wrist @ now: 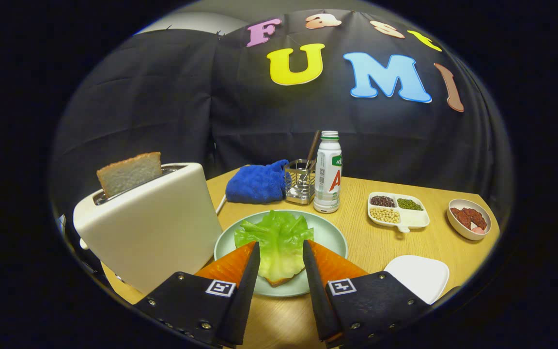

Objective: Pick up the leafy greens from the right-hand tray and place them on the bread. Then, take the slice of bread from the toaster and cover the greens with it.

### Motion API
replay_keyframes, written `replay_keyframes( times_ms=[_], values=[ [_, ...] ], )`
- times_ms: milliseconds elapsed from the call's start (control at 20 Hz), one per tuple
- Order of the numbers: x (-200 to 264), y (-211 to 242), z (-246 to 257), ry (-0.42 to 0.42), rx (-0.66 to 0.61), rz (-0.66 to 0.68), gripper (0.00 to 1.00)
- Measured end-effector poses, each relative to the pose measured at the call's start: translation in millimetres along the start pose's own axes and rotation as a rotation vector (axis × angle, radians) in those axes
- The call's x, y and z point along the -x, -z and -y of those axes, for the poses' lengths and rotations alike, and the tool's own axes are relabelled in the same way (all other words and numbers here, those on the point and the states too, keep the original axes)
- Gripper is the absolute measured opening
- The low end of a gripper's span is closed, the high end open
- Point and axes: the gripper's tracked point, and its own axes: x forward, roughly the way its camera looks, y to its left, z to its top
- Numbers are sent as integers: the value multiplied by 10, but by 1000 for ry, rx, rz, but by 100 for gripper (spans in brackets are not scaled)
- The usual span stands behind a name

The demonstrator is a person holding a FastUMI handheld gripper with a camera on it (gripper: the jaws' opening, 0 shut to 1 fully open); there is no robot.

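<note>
claw (281, 254): we're seeing it sitting open with a fair gap, holding nothing, fingers hovering over the near rim of the plate

leafy greens (275, 237): they're lying on the bread, right between the two fingers and stretching a bit beyond the tips, and we can't tell if the fingers are touching them

bread (279, 280): only a crusty edge is peeking out under the near side of the greens, between the fingers

plate (330, 235): pale green, sitting on the worktop (356, 247) just ahead of us, carrying the bread and greens

toaster (155, 223): cream one, standing just left of the plate, near the left finger

slice of bread (130, 173): it's sticking up out of the toaster slot, well up and left of the claw

white tray (419, 276): lying just right of the right finger

bottle (328, 172): standing beyond the plate; we're making out a big red "A" on the label, the rest is too small to read

blue cloth (257, 183): bunched beside a metal holder (301, 186), left of the bottle

divided dish (397, 209) and bowl (469, 218): sitting further right, well apart from the claw
</note>
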Motion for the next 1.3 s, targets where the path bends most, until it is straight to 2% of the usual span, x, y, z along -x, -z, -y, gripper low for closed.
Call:
replay_keyframes(
  times_ms=[450,650,850,1000,1300],
  values=[
    [630,-489,-551,43,-3,231,55],
    [781,-631,-755,133,-28,291,55],
    [821,-692,-1320,35,-63,297,55],
    [817,-706,-1585,38,-17,311,55],
    [648,-674,-2047,-20,-1,290,55]
  ],
)
